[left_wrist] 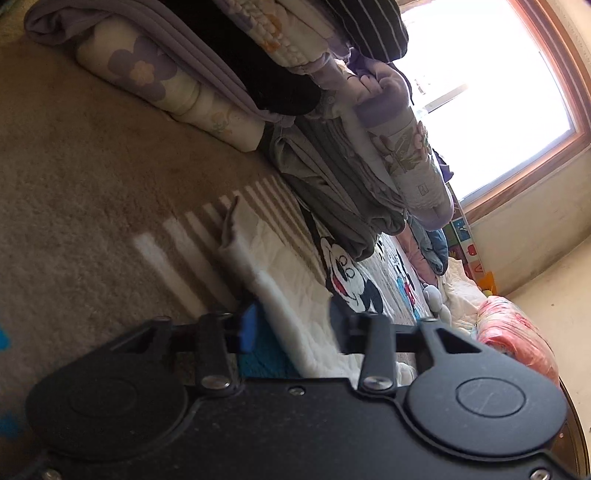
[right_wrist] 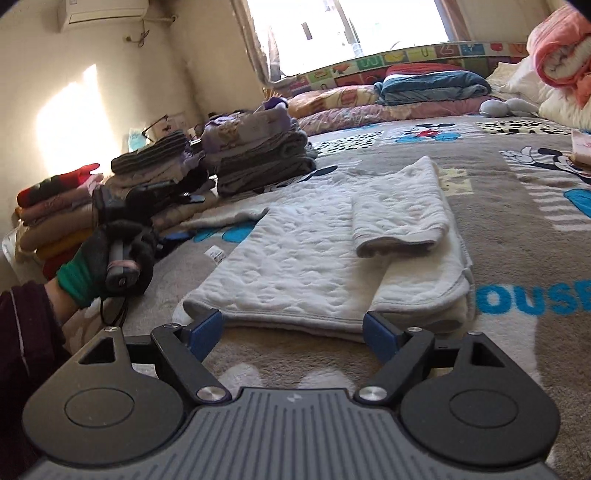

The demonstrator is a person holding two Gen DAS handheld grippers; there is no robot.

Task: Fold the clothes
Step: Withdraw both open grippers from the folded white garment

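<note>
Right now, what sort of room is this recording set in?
Most likely a home bedroom, with folding done on a bed or floor bedding. A grey plush cartoon-mouse blanket covers the surface, stacks of folded clothes sit beside a white quilted garment, and pillows lie under a window.

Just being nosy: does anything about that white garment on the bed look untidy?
Slightly. On the white garment, one sleeve is folded in, the other sprawls sideways, and a tag pokes out.

I could read only "OUSE" in big blue letters on the grey cartoon blanket (right_wrist: 517,229), cut off by the frame's right edge. The small white tag (right_wrist: 215,254) beside the white garment (right_wrist: 314,266) was too blurred for me to read.
</note>
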